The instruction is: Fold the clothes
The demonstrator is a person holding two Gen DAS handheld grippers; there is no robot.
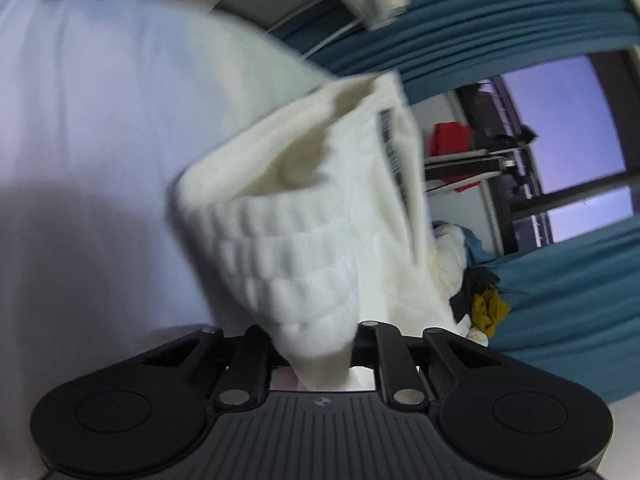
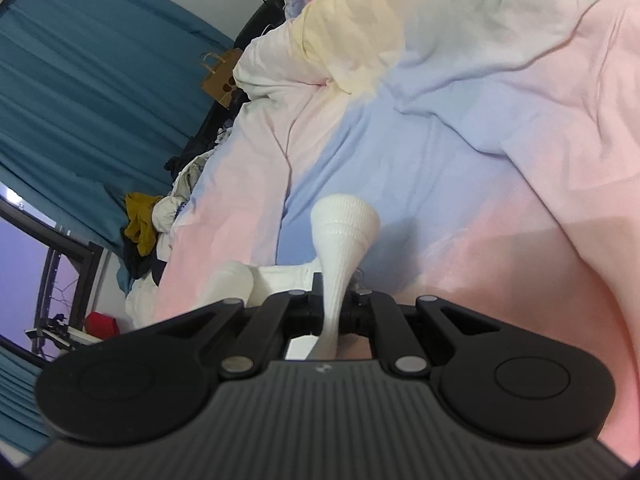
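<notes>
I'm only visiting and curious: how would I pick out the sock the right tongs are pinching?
Start at the big pastel quilt on the bed. Just above the right tongs a white ribbed sock rises from them, cuff fanned out. Unlike the white clothes lying beside it, it stands up, pinched.

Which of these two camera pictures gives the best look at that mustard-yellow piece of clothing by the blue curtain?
The right wrist view: the mustard-yellow garment lies sharp and mostly unhidden on the clothes pile by the bed. In the left wrist view the garment is small, blurred and crowded by the white sock in front.
</notes>
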